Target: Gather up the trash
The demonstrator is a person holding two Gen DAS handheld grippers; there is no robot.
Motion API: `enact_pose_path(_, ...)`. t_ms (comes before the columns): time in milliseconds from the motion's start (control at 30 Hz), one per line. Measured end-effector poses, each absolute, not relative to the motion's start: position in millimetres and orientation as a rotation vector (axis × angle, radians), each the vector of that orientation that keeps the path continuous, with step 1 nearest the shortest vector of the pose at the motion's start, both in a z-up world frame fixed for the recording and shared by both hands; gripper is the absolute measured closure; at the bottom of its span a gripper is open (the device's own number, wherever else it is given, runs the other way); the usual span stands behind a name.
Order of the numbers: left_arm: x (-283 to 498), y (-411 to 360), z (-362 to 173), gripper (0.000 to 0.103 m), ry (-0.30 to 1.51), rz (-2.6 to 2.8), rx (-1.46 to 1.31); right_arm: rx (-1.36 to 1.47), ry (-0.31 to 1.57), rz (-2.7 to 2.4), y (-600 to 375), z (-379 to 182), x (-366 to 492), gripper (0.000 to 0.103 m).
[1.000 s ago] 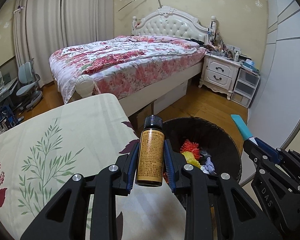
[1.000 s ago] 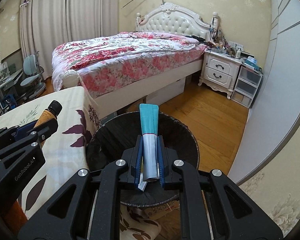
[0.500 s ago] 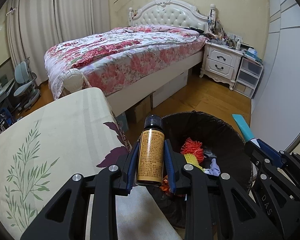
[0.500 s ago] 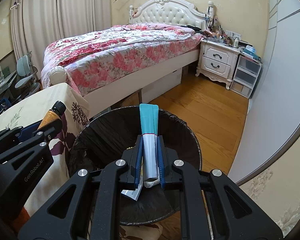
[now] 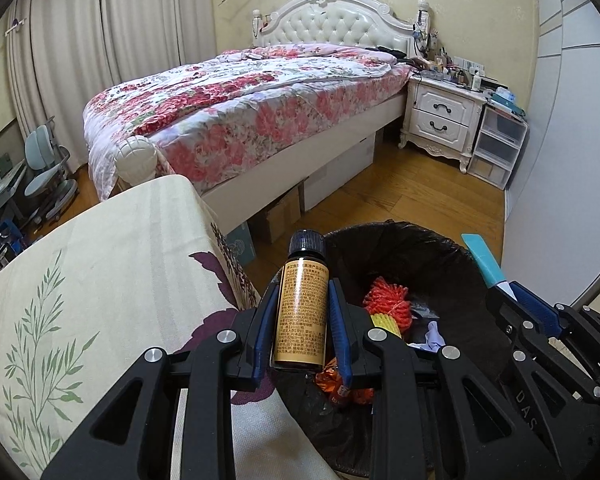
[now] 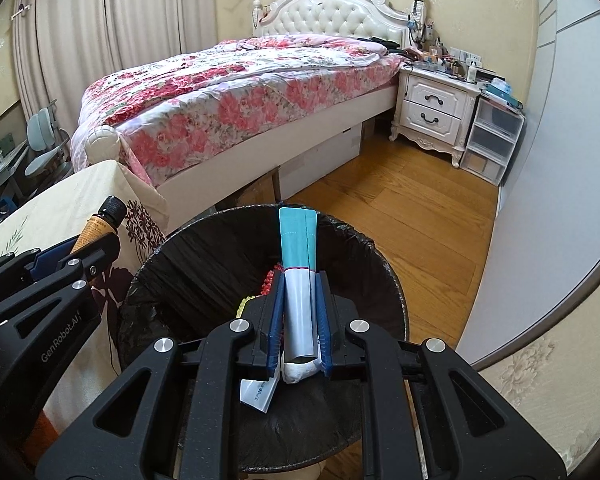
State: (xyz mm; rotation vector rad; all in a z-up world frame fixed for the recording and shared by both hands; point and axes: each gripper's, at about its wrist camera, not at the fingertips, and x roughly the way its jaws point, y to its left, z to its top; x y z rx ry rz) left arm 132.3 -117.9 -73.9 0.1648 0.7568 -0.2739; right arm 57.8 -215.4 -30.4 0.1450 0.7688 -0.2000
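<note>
My left gripper [image 5: 300, 300] is shut on a small brown bottle [image 5: 301, 312] with an orange label and black cap, held upright over the near left rim of the black-lined trash bin [image 5: 412, 248]. My right gripper [image 6: 298, 304] is shut on a teal and white tube [image 6: 298, 272], held above the open bin [image 6: 204, 264]. The bin holds red, yellow and orange trash [image 5: 388, 304]. The bottle also shows in the right wrist view [image 6: 98, 228], and the tube shows in the left wrist view [image 5: 482, 260].
A table with a floral cloth [image 5: 100, 272] stands left of the bin. A bed with a red floral quilt [image 5: 240, 108] lies behind, with boxes under it. A white nightstand [image 5: 440, 120] and plastic drawers [image 5: 496, 148] stand at the back right. A white wall [image 5: 560, 160] is on the right.
Both grippers have moved right and forward from the table toward the bin, still holding the bottle and the tube. The right gripper has come over the bin's middle.
</note>
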Motion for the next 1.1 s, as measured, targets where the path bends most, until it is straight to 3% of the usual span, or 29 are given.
enact_pose_path(133, 134, -118, -76, 0.072, 0.759, -0.268, 0.171, 0.144, 0.77, -0.202, -214, -32, 59, 0.084)
enact_pose_path(467, 137, -117, -73, 0.042, 0.745, -0.248, 0.171, 0.144, 0.769, -0.214, -216, -32, 60, 0.082)
enact_pose_path(633, 136, -115, -70, 0.029, 0.721, -0.226, 0.165, 0.142, 0.757, -0.234, -218, -29, 58, 0.073)
enact_pose_path(867, 135, -107, -66, 0.021, 0.701, -0.215, 0.156, 0.14, 0.725, -0.278, -222, -23, 51, 0.033)
enact_pose_path(967, 131, -105, -63, 0.019, 0.684, -0.208, 0.17, 0.122, 0.714, -0.297, -220, -20, 47, 0.022)
enact_pose_path(1100, 125, -101, -61, 0.017, 0.671, -0.199, 0.179, 0.109, 0.706, -0.312, -219, -16, 42, 0.016)
